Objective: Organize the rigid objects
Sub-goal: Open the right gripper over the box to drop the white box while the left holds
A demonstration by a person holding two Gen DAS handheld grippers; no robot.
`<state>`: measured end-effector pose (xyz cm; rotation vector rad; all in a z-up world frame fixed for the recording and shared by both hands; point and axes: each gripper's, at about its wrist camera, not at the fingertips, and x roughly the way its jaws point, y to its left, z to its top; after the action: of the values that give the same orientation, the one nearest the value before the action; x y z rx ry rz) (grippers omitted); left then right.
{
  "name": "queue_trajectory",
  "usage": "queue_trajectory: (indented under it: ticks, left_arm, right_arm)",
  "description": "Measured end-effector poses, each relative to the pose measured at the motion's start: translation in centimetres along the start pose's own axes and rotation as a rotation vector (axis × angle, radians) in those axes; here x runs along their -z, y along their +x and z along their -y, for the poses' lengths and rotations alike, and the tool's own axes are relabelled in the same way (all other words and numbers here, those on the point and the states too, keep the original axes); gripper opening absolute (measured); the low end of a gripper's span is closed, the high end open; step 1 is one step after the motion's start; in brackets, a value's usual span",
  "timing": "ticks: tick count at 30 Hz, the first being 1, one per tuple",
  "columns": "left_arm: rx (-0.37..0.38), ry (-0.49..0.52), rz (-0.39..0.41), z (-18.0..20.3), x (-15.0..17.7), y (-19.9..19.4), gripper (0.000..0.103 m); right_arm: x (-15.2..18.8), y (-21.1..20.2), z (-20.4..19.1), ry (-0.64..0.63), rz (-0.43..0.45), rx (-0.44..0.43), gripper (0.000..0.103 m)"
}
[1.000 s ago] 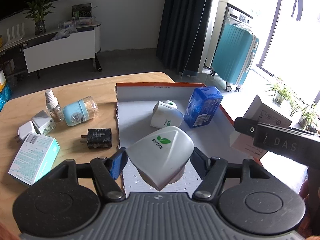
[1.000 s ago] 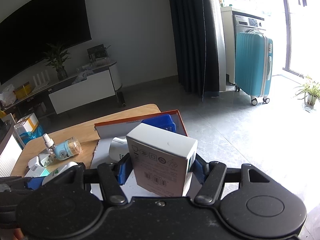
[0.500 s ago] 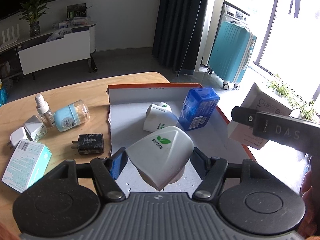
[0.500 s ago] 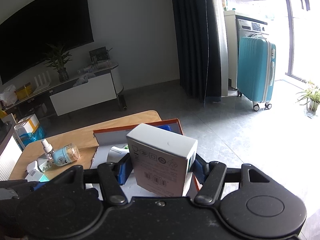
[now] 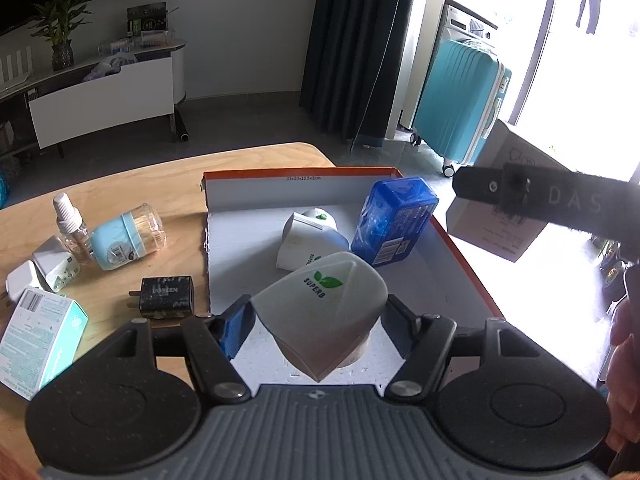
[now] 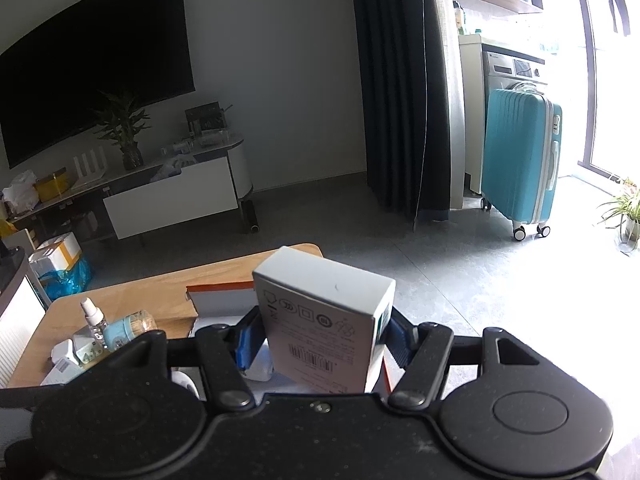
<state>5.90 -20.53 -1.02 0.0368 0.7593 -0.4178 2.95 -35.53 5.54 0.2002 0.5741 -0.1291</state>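
The left tool (image 5: 318, 322) has a ribbed grey body, two black round discs, black linkage arms with silver screws and blue finger pads (image 5: 236, 330). The right tool (image 6: 322, 334) is speckled black with matching discs, silver screws and blue pads; its side arm bears pale letters "DAS".

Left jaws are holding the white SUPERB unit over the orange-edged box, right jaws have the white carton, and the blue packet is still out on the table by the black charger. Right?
Not quite. The left wrist view shows the blue packet already inside the orange-edged box, leaning beside a second white unit, not on the table by the black charger. The rest holds: SUPERB unit in the left jaws, white carton in the right.
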Motion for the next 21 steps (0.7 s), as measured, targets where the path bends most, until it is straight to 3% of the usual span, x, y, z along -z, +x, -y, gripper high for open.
queue_trajectory:
  ticks: [21]
  left_arm:
    - [0.011,-0.010,-0.014,-0.7,-0.8,1.7,0.070]
  right_arm:
    - [-4.0,4.9,-0.7,-0.052,0.031,-0.031,0.075]
